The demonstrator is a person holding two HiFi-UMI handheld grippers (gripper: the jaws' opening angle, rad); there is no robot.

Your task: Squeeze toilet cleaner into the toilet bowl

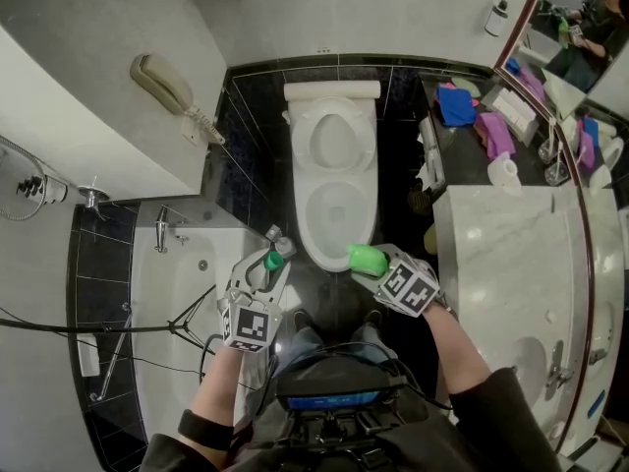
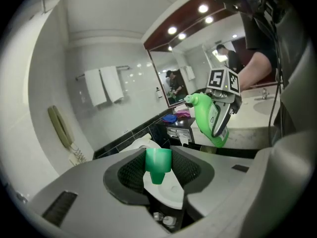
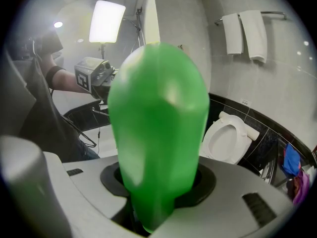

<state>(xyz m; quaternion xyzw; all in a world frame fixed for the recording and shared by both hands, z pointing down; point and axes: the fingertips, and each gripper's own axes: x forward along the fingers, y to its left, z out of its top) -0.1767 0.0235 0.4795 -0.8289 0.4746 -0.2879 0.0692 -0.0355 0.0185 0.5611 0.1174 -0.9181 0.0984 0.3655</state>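
- Upper left of the head view: a beige wall telephone (image 1: 162, 85) hangs on a pale wall, with a white bathtub (image 1: 192, 303) below it.
- Lower centre-left: the left hand-held gripper (image 1: 274, 254) is closed on a small green cap (image 1: 273, 261). The left gripper view shows the cap (image 2: 158, 163) pinched between the two dark pads, wide end up.
- Centre: a white toilet (image 1: 332, 180) stands on black tiles, lid raised and bowl open.
- Just right of the bowl's front rim: the right hand-held gripper (image 1: 376, 262) grips the green toilet cleaner bottle (image 1: 368, 259). The bottle's body (image 3: 158, 133) fills the right gripper view between the jaws.
- In the left gripper view the bottle (image 2: 208, 115) is tilted, its nozzle end at the upper left.
- Cap and bottle are apart — one at each side of the bowl's front rim.
- Right: a pale marble tabletop (image 1: 501, 254) — blue and pink cloths (image 1: 472, 116) lie beyond it, below a mirror (image 1: 580, 28).
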